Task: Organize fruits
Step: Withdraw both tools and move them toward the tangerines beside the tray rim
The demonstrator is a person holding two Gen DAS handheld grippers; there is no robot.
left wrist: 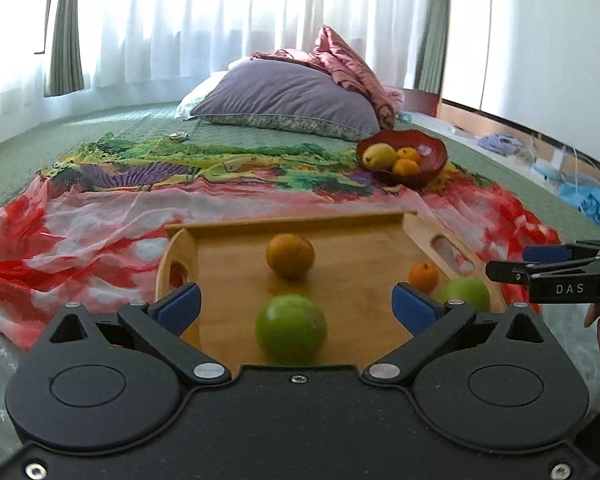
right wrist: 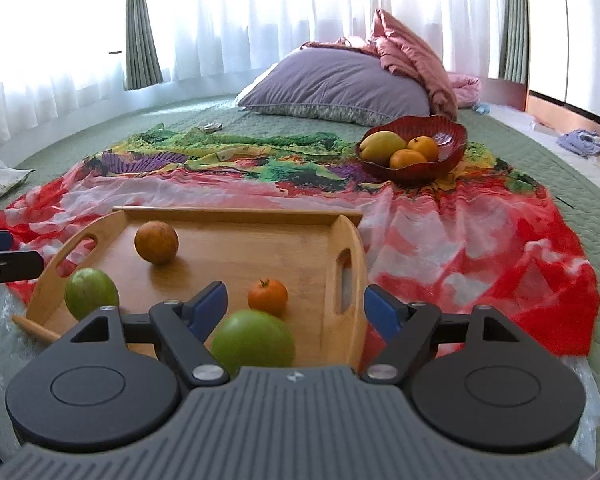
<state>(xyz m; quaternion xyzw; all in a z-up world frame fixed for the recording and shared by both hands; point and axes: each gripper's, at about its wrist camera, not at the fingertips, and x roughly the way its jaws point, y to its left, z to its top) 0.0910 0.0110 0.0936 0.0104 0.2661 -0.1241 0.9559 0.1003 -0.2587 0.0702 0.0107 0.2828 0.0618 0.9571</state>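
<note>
A wooden tray point(left wrist: 352, 240) point(right wrist: 236, 240) lies on a colourful cloth on the bed. On it are a brownish orange point(left wrist: 290, 255) point(right wrist: 156, 242), a small tangerine point(left wrist: 423, 277) point(right wrist: 267, 297) and two green apples point(left wrist: 291, 329) point(left wrist: 466, 294); they also show in the right wrist view point(right wrist: 253, 343) point(right wrist: 91, 293). My left gripper point(left wrist: 296, 306) is open, with one green apple between its fingers, not touching. My right gripper point(right wrist: 296, 308) is open over the tray's right end, just behind the other apple. A red bowl point(left wrist: 432, 148) point(right wrist: 448, 136) behind holds a mango and two oranges.
A purple pillow point(left wrist: 288, 100) point(right wrist: 340, 84) and pink bedding lie at the head of the bed. The cloth point(right wrist: 480, 248) spreads around the tray. Curtains hang behind. Clutter lies off the bed's right side point(left wrist: 588, 200). The right gripper's fingers show at the right of the left wrist view point(left wrist: 540, 268).
</note>
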